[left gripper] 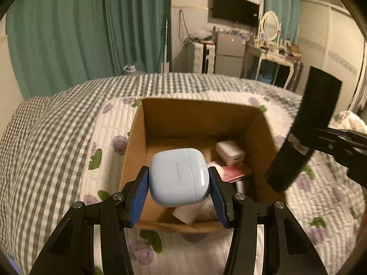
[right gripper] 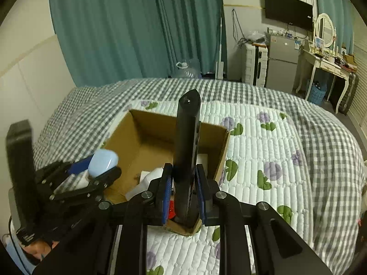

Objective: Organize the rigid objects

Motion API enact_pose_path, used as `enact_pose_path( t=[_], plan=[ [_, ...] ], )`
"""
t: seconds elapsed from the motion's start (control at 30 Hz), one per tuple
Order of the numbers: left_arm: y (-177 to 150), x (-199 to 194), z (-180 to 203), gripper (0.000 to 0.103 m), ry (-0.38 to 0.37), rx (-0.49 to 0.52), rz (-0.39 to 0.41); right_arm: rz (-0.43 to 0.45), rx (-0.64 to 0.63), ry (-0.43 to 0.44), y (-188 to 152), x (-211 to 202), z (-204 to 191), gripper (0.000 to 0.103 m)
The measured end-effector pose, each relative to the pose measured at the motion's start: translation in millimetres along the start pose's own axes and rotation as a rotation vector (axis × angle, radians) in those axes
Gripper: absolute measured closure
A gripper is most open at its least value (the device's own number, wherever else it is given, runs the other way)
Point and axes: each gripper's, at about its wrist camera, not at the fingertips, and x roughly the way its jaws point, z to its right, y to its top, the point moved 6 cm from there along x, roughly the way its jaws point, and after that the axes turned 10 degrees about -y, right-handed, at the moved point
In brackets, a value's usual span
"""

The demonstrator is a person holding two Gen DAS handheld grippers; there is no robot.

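Observation:
My left gripper (left gripper: 180, 186) is shut on a pale blue earbud case (left gripper: 180, 176), held above an open cardboard box (left gripper: 137, 142) on the bed. My right gripper (right gripper: 183, 192) is shut on a long black remote control (right gripper: 187, 142) that stands upright between the blue pads, over the near right corner of the box (right gripper: 128, 137). The left wrist view shows the remote (left gripper: 302, 128) tilted at the right, beside the box. In the right wrist view the earbud case (right gripper: 103, 161) shows at the left. Inside the box lie a white charger (left gripper: 230, 152) and a red item (left gripper: 234, 171).
The box rests on a white quilted mat with purple flowers (right gripper: 263, 160) over a grey checked bedspread (right gripper: 321, 137). Green curtains (left gripper: 91, 27), a small fridge (right gripper: 283, 64), a wall television (right gripper: 287, 9) and a dressing table (right gripper: 328, 66) stand beyond the bed.

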Motion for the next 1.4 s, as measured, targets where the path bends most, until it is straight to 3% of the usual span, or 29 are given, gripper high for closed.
enact_pose_path(
  t=[0.2, 0.5, 0.6, 1.13, 1.17, 1.23, 1.4],
  plan=[
    [-6, 31, -5, 0.051, 0.001, 0.009, -0.028, -0.048, -0.016, 0.008, -12, 32, -1, 0.084],
    [-8, 47, 0, 0.049, 0.014, 0.043, -0.045, -0.074, -0.023, 0.013, -17, 52, -2, 0.084],
    [-5, 41, 2, 0.039, 0.026, 0.052, -0.022, -0.083, -0.026, 0.010, -18, 55, -3, 0.084],
    [15, -16, -23, 0.039, 0.053, 0.004, 0.103, -0.129, -0.046, -0.004, -8, 108, -27, 0.084],
    [14, -19, -24, 0.039, 0.050, 0.000, 0.105, -0.118, -0.038, -0.008, -6, 110, -27, 0.080],
    [12, -24, -26, 0.038, 0.048, 0.001, 0.109, -0.095, -0.012, -0.022, -3, 106, -25, 0.047],
    [11, -44, -24, 0.037, 0.056, 0.006, 0.137, 0.005, 0.047, -0.037, 8, 66, -13, 0.045]
  ],
)
